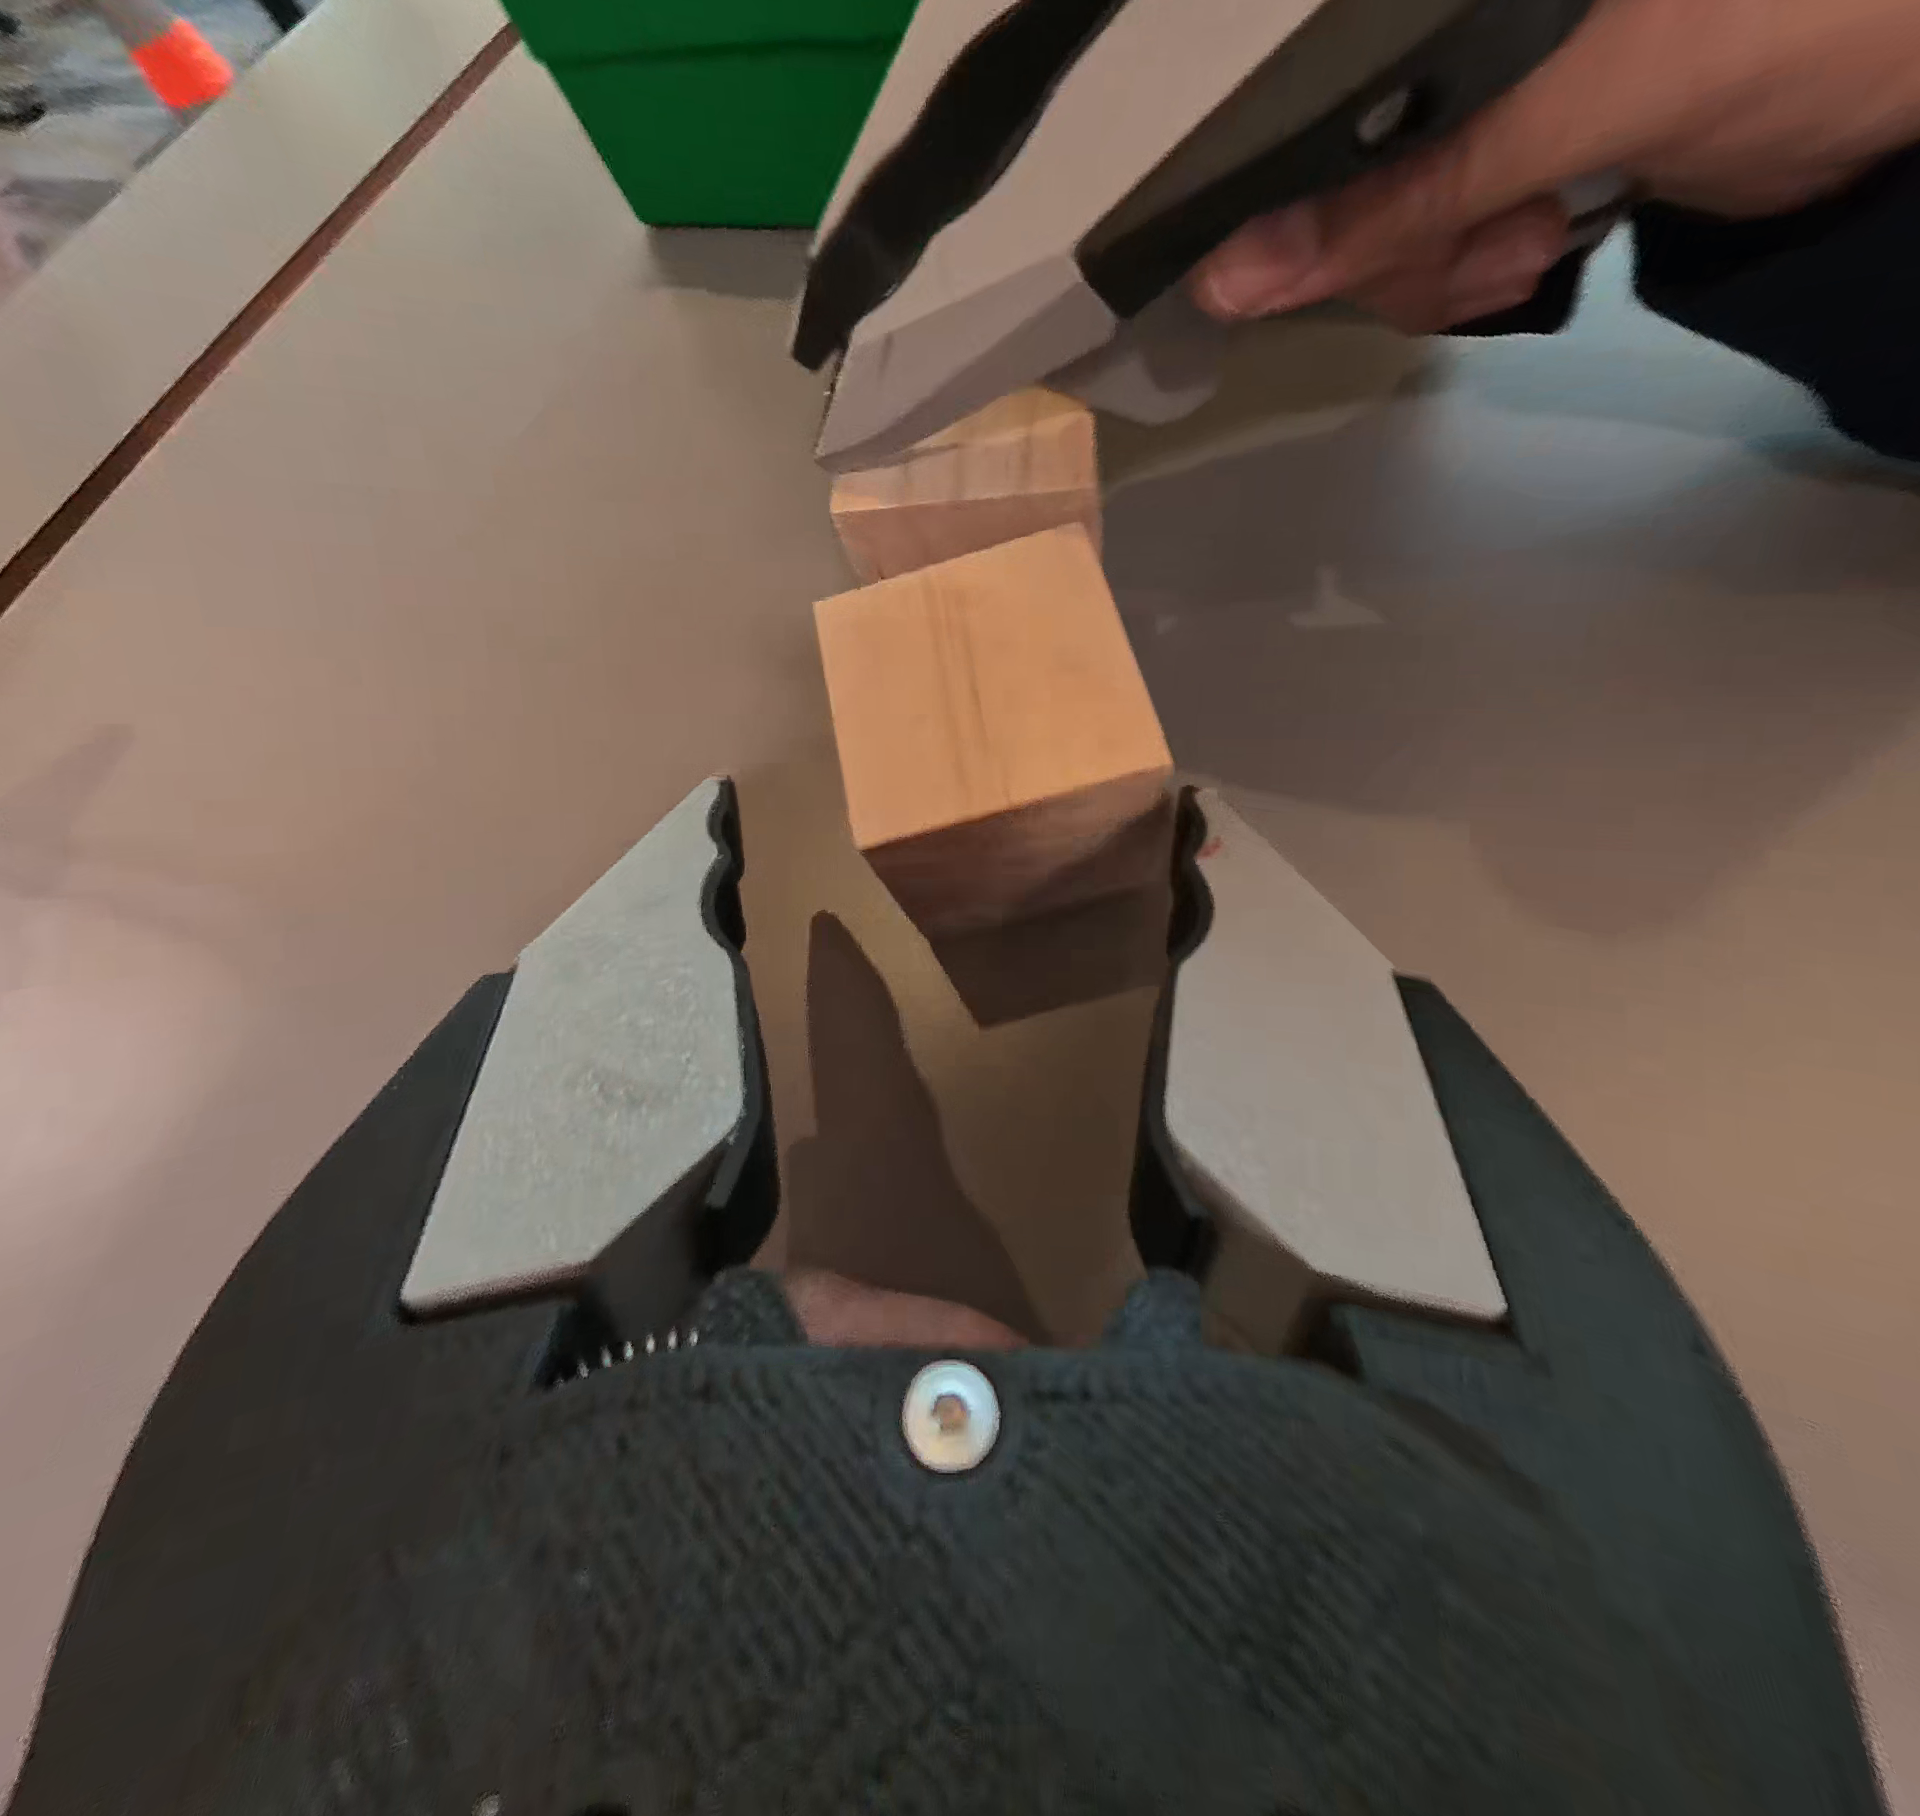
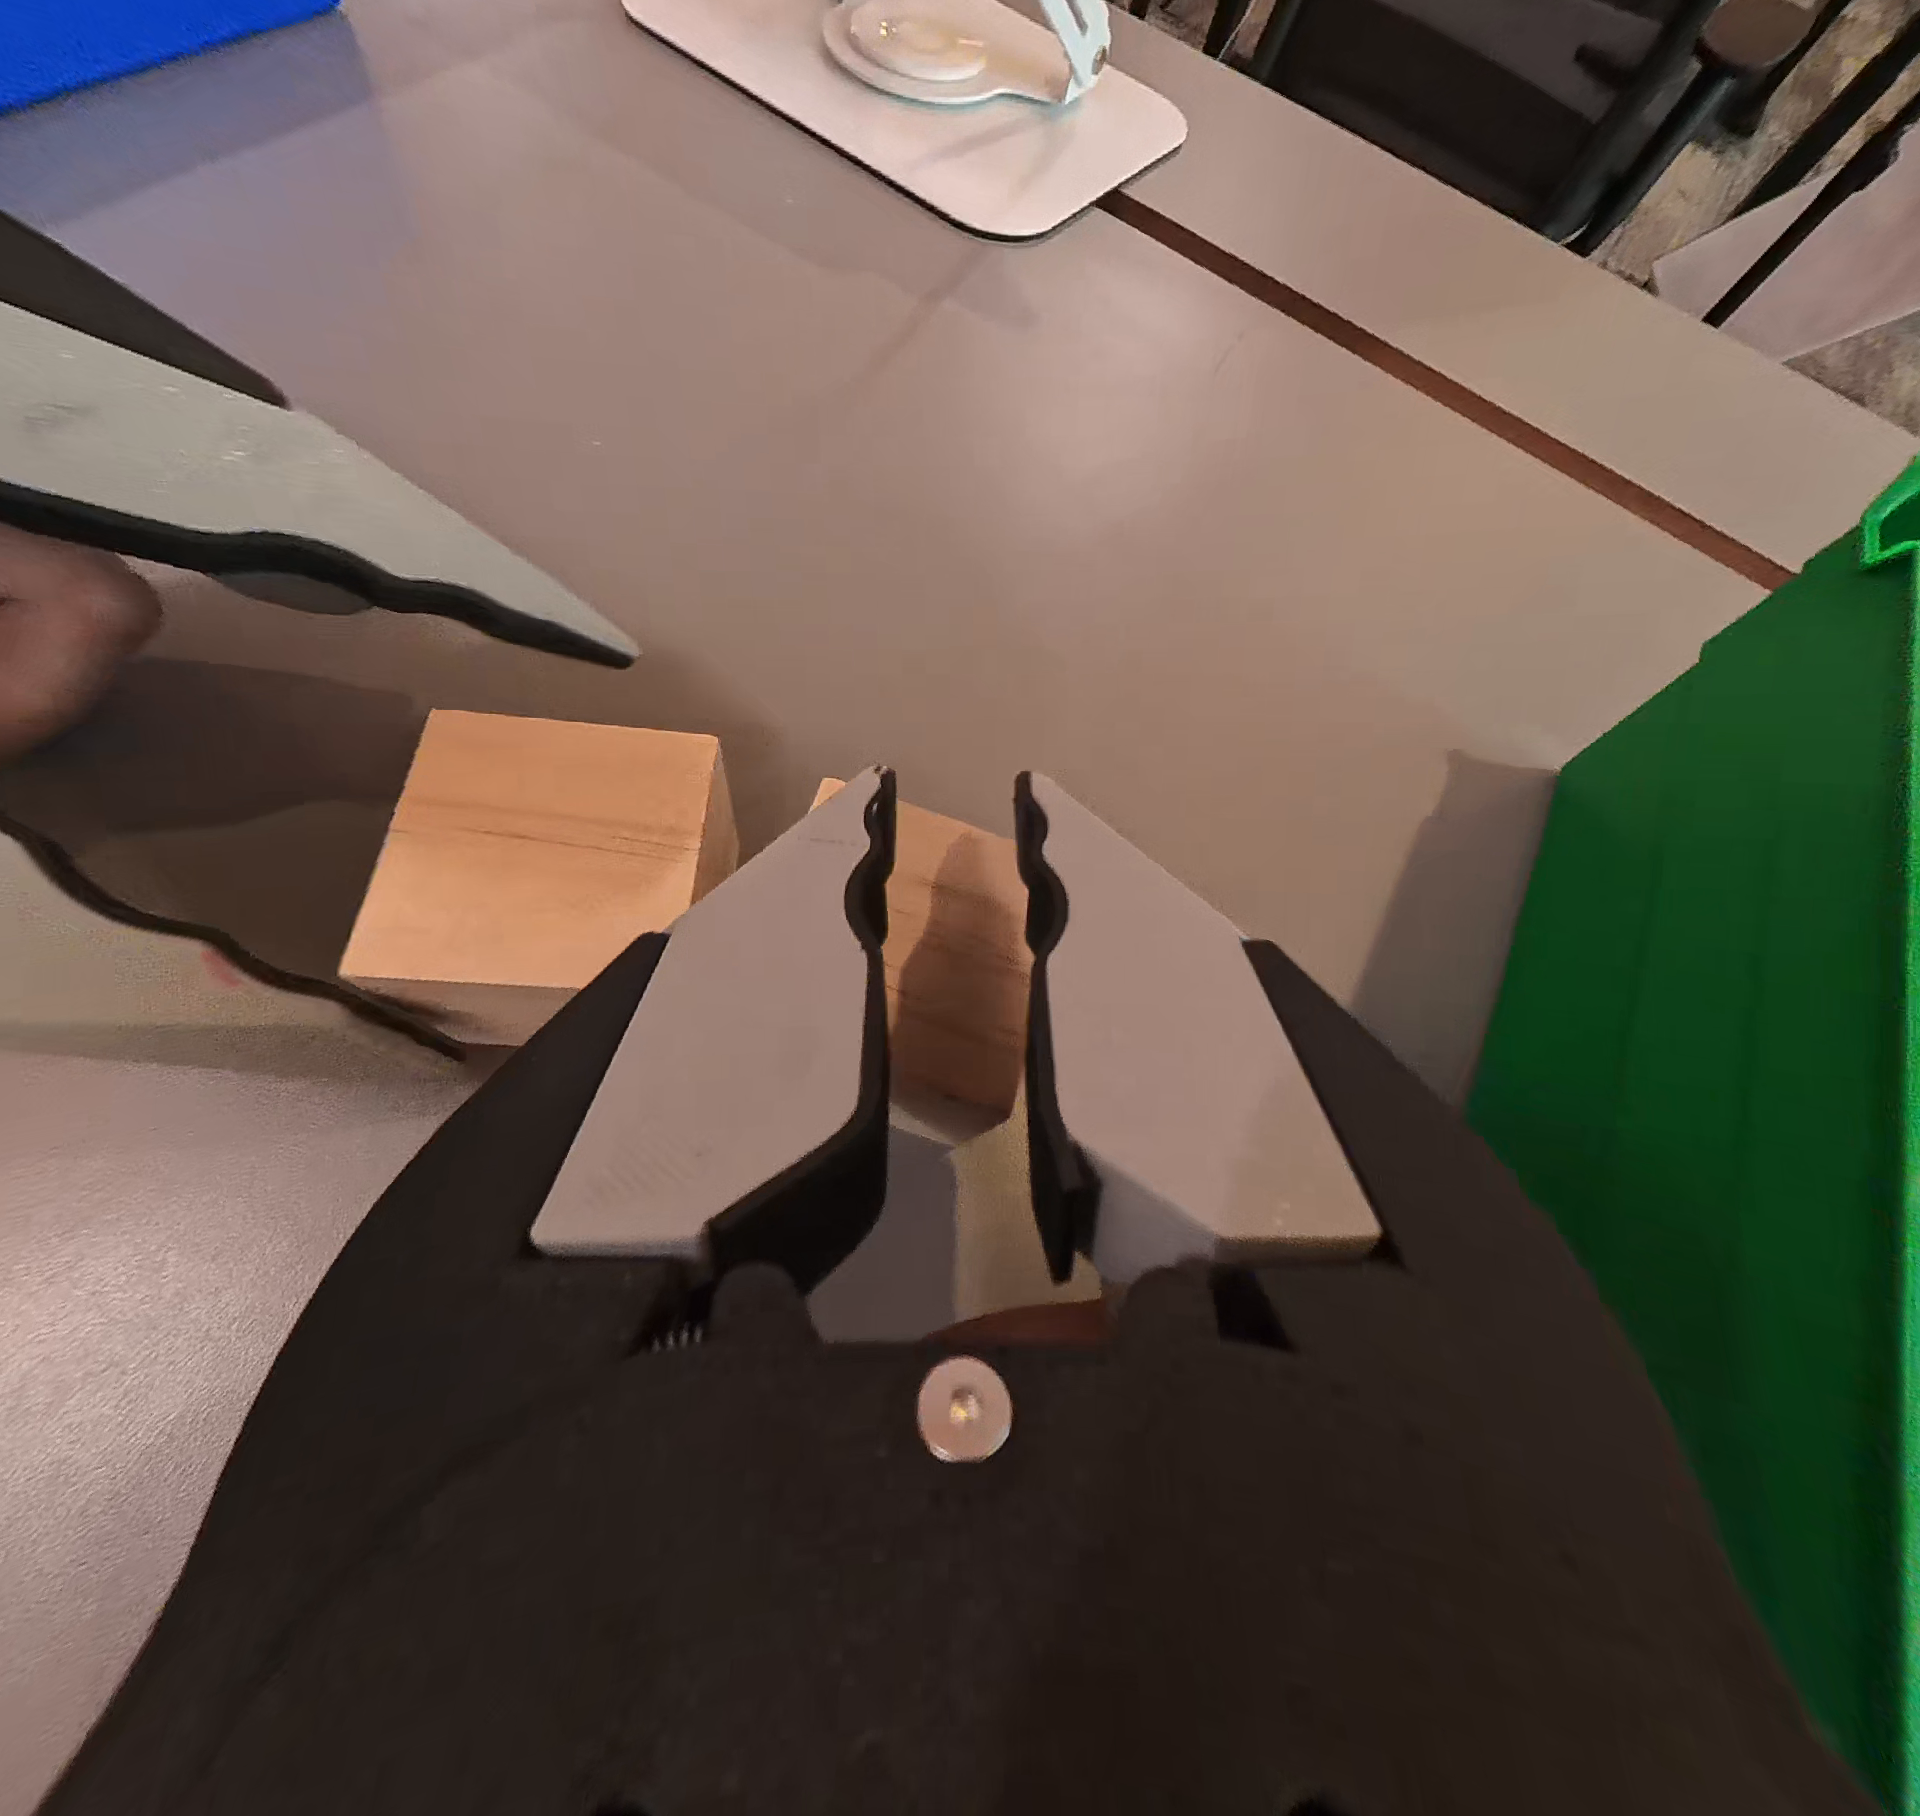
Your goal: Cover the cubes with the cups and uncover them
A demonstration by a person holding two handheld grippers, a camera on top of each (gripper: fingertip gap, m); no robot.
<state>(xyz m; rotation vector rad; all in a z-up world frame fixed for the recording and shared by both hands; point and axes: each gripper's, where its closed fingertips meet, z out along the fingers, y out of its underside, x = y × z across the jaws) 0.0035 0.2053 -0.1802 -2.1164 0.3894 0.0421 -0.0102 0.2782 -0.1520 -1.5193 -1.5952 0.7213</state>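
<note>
Table (image 2: 1039,519), grey-brown, matte. On it: two wooden cubes (image 1: 987,706) (image 1: 977,509), side by side. Green cup (image 1: 707,73) beyond; white stand base (image 2: 1039,156) far.

No legible text, label, number or sign anywhere.

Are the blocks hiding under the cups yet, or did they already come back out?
Neither wooden cube is covered now; both sit bare on the table. The left gripper and right gripper are open and hold nothing. The only cup-like thing is the green one, standing apart. Whether covering already happened can't be told; no cup is in hand.
</note>
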